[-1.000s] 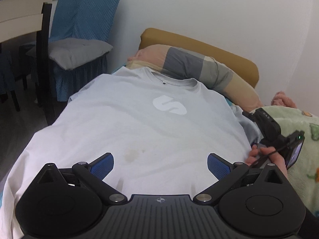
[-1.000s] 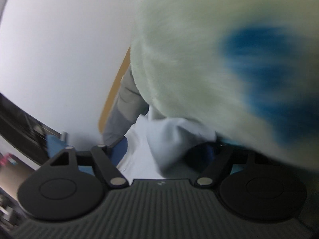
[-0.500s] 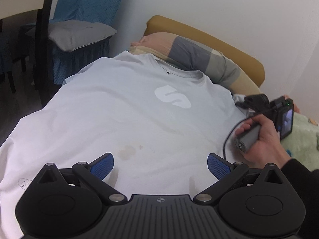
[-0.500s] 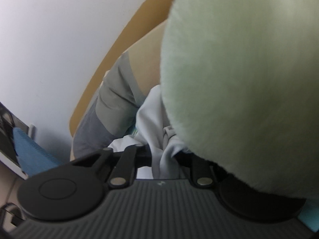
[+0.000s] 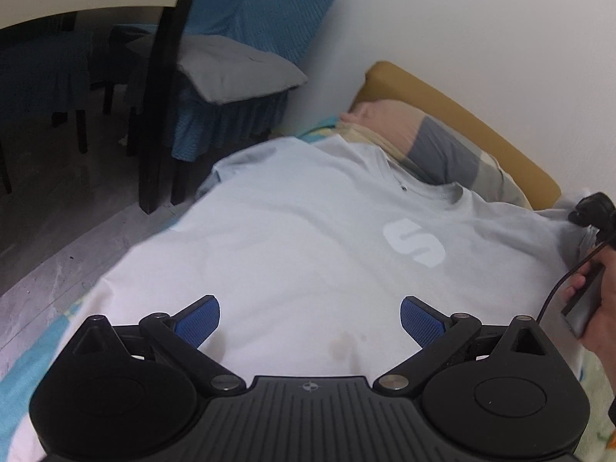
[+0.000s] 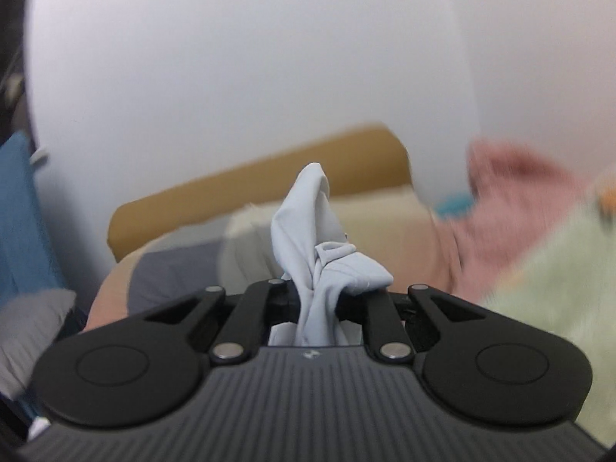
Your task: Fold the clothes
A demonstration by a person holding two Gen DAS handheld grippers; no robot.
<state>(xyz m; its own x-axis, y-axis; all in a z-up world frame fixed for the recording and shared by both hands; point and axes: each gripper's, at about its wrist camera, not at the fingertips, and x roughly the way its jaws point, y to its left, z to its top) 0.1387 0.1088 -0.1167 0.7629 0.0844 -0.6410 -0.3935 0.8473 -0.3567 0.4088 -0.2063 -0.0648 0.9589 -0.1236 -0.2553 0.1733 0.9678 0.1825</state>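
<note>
White wall (image 5: 481, 19); mustard headboard (image 5: 462, 111); blue-covered chair (image 5: 246, 77); grey floor (image 5: 57, 231).

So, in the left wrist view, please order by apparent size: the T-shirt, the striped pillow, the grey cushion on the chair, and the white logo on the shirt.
1. T-shirt, by far the largest.
2. Striped pillow and grey cushion: they look alike in size, and the cushion is farther away, so I do not rank them.
3. White logo, the smallest.

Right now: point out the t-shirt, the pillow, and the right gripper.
t-shirt (image 5: 308, 261): left wrist view, chest area left of the white logo.
pillow (image 5: 435, 146): left wrist view, its grey stripe.
right gripper (image 6: 317, 300): right wrist view, between its fingertips, closing on bunched shirt fabric.
</note>
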